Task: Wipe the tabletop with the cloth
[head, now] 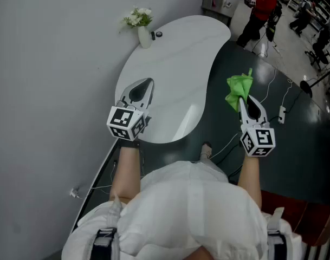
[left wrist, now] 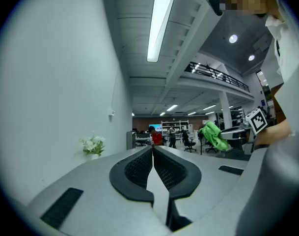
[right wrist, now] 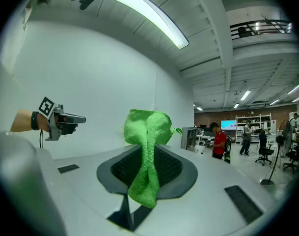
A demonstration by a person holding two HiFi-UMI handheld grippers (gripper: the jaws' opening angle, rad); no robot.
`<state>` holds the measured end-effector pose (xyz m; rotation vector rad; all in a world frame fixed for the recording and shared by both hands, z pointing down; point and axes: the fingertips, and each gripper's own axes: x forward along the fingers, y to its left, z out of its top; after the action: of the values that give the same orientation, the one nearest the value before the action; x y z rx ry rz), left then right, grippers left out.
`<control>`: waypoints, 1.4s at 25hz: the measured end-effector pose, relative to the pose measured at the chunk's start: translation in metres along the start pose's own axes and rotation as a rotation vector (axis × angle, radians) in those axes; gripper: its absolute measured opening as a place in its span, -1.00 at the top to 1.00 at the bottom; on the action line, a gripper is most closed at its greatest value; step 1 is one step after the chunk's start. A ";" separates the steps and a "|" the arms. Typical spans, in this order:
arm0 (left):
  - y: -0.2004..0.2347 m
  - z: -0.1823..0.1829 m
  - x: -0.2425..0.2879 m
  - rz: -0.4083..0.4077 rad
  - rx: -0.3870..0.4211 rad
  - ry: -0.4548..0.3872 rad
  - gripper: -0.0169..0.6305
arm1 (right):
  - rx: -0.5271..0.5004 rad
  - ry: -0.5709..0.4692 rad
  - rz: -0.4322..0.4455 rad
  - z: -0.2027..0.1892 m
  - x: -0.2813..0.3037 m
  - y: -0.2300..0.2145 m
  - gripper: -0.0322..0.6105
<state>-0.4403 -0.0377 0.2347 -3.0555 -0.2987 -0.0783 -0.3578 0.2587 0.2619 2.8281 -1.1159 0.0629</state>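
Note:
A green cloth (head: 238,90) is pinched in my right gripper (head: 245,97), which hangs over the dark floor to the right of the white tabletop (head: 175,64). In the right gripper view the cloth (right wrist: 147,151) bunches above the jaws and a strip hangs down between them. My left gripper (head: 146,82) hovers over the near left part of the tabletop, jaws pressed together with nothing between them. The left gripper view looks level across the room, with the cloth (left wrist: 213,135) seen to the right.
A small white vase of flowers (head: 142,27) and a little dark object (head: 159,34) stand at the table's far left end by the wall. Cables (head: 273,99) run over the floor. People (head: 260,10) and office chairs are at the far right.

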 end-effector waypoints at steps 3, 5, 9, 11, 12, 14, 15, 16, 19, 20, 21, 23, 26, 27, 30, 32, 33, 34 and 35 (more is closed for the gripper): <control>-0.002 0.003 -0.003 0.002 -0.001 -0.003 0.88 | -0.004 0.002 0.005 0.002 -0.002 0.001 0.68; -0.002 0.004 -0.004 0.000 0.000 -0.006 0.88 | -0.012 0.001 0.010 0.004 -0.002 0.003 0.68; 0.001 0.003 -0.004 -0.002 -0.002 -0.009 0.88 | -0.026 0.002 0.024 0.005 0.004 0.009 0.68; 0.003 0.002 -0.004 -0.002 -0.002 -0.009 0.88 | -0.025 0.002 0.028 0.005 0.006 0.012 0.68; 0.003 0.002 -0.005 -0.001 -0.003 -0.009 0.88 | -0.024 0.003 0.029 0.005 0.006 0.013 0.68; 0.002 0.002 -0.007 -0.003 -0.003 -0.009 0.88 | -0.023 0.005 0.030 0.005 0.005 0.014 0.68; 0.002 0.003 -0.009 -0.004 -0.004 -0.008 0.88 | -0.023 0.006 0.031 0.005 0.004 0.015 0.68; 0.001 0.004 -0.010 -0.005 -0.006 -0.008 0.88 | -0.023 0.007 0.032 0.007 0.002 0.016 0.68; -0.005 0.012 -0.015 -0.006 -0.011 -0.005 0.88 | -0.022 0.012 0.039 0.015 -0.005 0.016 0.68; -0.006 0.014 -0.016 -0.005 -0.013 -0.006 0.88 | -0.024 0.014 0.040 0.017 -0.007 0.016 0.68; -0.006 0.014 -0.016 -0.006 -0.014 -0.006 0.88 | -0.025 0.014 0.039 0.017 -0.007 0.017 0.68; 0.000 0.010 -0.015 -0.010 -0.016 -0.008 0.88 | -0.022 0.012 0.039 0.016 -0.001 0.020 0.68; 0.015 -0.001 -0.011 -0.011 -0.020 -0.010 0.88 | -0.004 0.012 0.048 0.008 0.014 0.026 0.68; 0.019 -0.005 -0.010 -0.010 -0.021 -0.009 0.88 | 0.000 0.016 0.052 0.005 0.019 0.028 0.68; 0.024 -0.011 -0.011 -0.002 -0.029 0.001 0.88 | 0.002 0.038 0.073 -0.003 0.028 0.033 0.68; 0.028 -0.015 -0.010 0.013 -0.035 0.010 0.88 | -0.001 0.051 0.105 -0.006 0.038 0.036 0.68; 0.029 -0.018 -0.008 0.022 -0.038 0.015 0.88 | -0.002 0.057 0.124 -0.009 0.043 0.038 0.68; 0.030 -0.021 -0.007 0.031 -0.041 0.021 0.88 | -0.003 0.064 0.141 -0.012 0.050 0.038 0.68; 0.031 -0.025 -0.004 0.040 -0.044 0.027 0.88 | -0.002 0.069 0.159 -0.017 0.058 0.038 0.68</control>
<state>-0.4396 -0.0710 0.2573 -3.0994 -0.2373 -0.1254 -0.3419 0.1935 0.2858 2.7074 -1.3212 0.1707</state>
